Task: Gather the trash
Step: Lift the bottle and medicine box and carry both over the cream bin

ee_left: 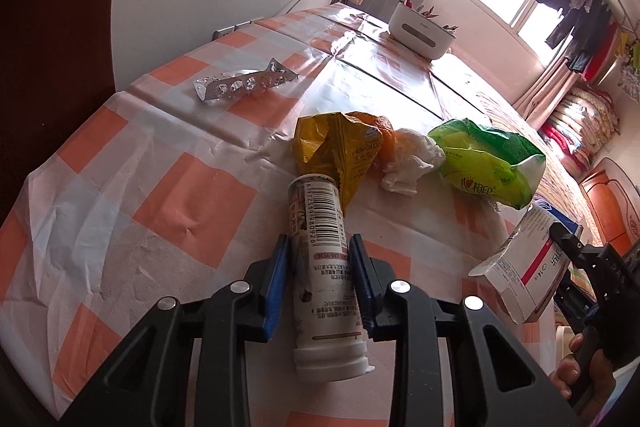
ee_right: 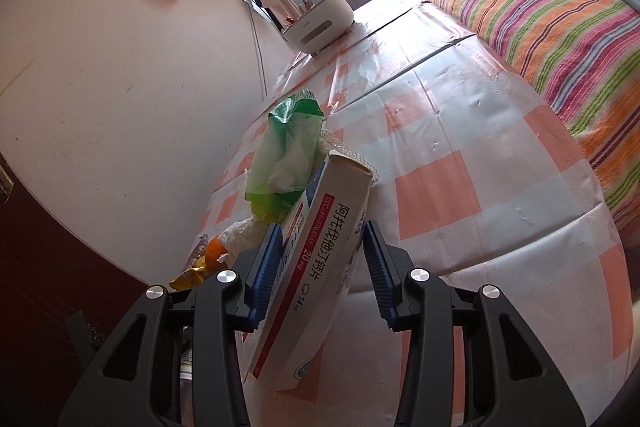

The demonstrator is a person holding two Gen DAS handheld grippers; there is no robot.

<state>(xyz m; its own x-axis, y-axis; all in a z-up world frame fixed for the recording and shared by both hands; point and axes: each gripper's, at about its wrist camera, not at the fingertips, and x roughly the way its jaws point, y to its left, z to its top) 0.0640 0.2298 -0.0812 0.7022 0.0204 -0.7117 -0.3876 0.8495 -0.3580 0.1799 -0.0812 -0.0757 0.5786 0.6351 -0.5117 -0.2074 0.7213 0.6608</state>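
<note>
Two grippers each hold a piece of trash above the checkered counter (ee_left: pixel 188 211). The left gripper (ee_left: pixel 319 255) clamps a white tube (ee_left: pixel 324 267) with a barcode, cap toward the camera. The right gripper (ee_right: pixel 320 247) grips a white medicine box (ee_right: pixel 320 251), tilted. Wrappers, tissue and a blister pack (ee_left: pixel 244 83) lie beyond.

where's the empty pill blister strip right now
In the left wrist view the blister strip lies on the checked tablecloth at upper left, apart from the yellow wrapper.
</note>
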